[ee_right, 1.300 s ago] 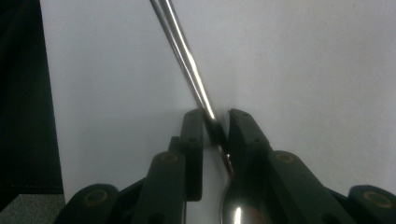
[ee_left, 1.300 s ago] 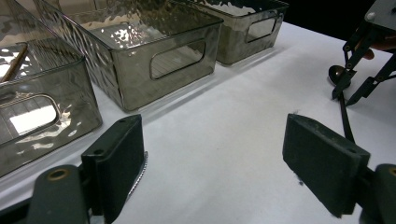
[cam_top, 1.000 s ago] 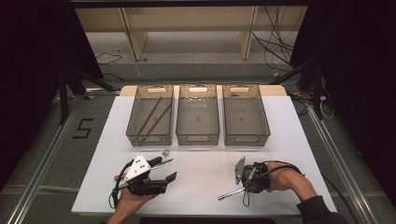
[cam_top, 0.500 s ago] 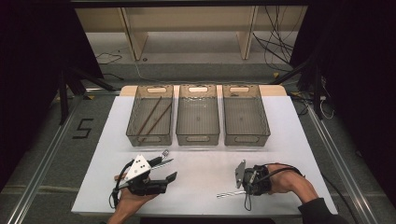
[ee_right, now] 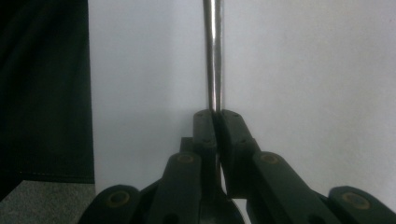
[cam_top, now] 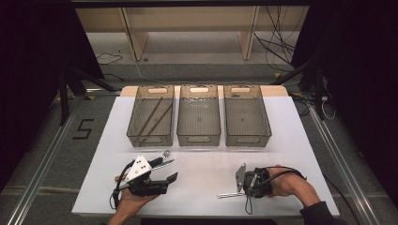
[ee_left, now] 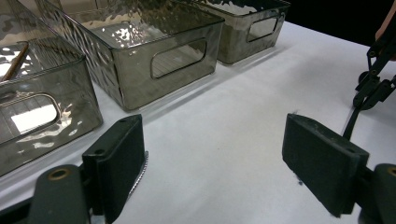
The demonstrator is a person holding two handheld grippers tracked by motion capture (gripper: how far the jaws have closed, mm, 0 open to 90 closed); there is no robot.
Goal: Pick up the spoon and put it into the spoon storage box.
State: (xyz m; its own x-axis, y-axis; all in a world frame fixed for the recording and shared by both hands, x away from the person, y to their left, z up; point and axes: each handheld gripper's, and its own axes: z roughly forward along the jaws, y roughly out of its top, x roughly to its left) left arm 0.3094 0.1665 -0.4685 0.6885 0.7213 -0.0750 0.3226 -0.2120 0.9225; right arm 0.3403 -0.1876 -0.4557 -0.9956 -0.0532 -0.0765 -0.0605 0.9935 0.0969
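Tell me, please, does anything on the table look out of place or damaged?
Nothing stands out. The three bins stand in a neat row, brown sticks lie inside the left one, and the right claw is shut on a thin metal rod.

High view looks down from six o'clock toward twelve; both gripper views sit close above the white table (cam_top: 202, 161), their shared ground.

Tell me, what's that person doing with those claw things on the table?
A person holds a claw in each hand at a white table. The right claw is shut on a thin metal rod, its jaws having just been closing on it. The left claw rests open with nothing between its jaws. Three clear bins stand behind; the left bin holds brown sticks.
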